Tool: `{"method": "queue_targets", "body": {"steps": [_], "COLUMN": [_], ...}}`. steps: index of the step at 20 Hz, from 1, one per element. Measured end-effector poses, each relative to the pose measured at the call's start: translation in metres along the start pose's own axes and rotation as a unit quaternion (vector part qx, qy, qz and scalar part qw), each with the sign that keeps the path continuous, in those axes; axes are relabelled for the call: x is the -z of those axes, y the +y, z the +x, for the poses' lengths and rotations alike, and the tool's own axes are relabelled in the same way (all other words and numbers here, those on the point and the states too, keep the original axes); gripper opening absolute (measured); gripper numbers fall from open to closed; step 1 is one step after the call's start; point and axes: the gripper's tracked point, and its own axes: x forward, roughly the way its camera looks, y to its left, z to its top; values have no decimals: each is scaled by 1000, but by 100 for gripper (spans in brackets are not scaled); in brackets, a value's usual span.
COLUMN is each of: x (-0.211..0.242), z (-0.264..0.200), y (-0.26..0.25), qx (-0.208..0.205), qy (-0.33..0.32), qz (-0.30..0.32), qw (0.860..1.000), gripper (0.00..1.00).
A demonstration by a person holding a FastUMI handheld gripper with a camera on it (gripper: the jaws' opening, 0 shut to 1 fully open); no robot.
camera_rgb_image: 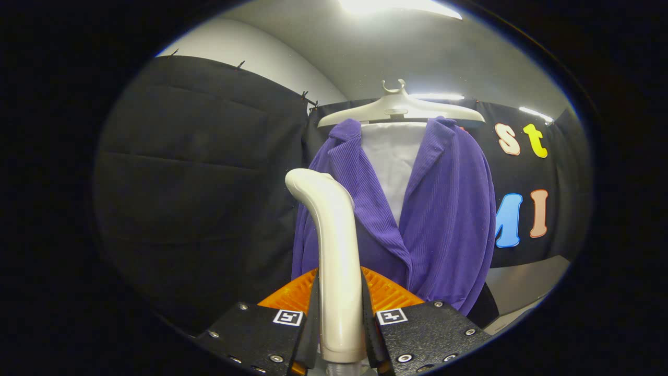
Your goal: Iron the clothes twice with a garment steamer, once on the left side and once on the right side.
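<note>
**Steamer gripped, jacket dead ahead**

Gripper view: black cloth wall behind, grey ceiling with strip lights above. Your gripper (339, 318) is clamped on the steamer (336, 261), both fingers pressing its upright handle; the long axis runs up from the fingers and the head hooks left at the top. The purple jacket (443, 209) hangs on a white hanger (402, 109) over a white shirt (391, 156), beyond the steamer and slightly right. No brand or label readable; just square marker tags on the fingers.

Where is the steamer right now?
The steamer stands upright between the gripper fingers, which clamp its handle, just before the purple jacket.
</note>
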Motion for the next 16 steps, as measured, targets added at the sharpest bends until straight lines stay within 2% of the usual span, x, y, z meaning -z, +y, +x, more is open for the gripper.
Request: {"method": "queue_targets", "body": {"steps": [16], "x": [127], "z": [-55], "y": [-38], "qx": [15], "qy": [93], "qz": [-9], "qw": [996], "gripper": [37]}}
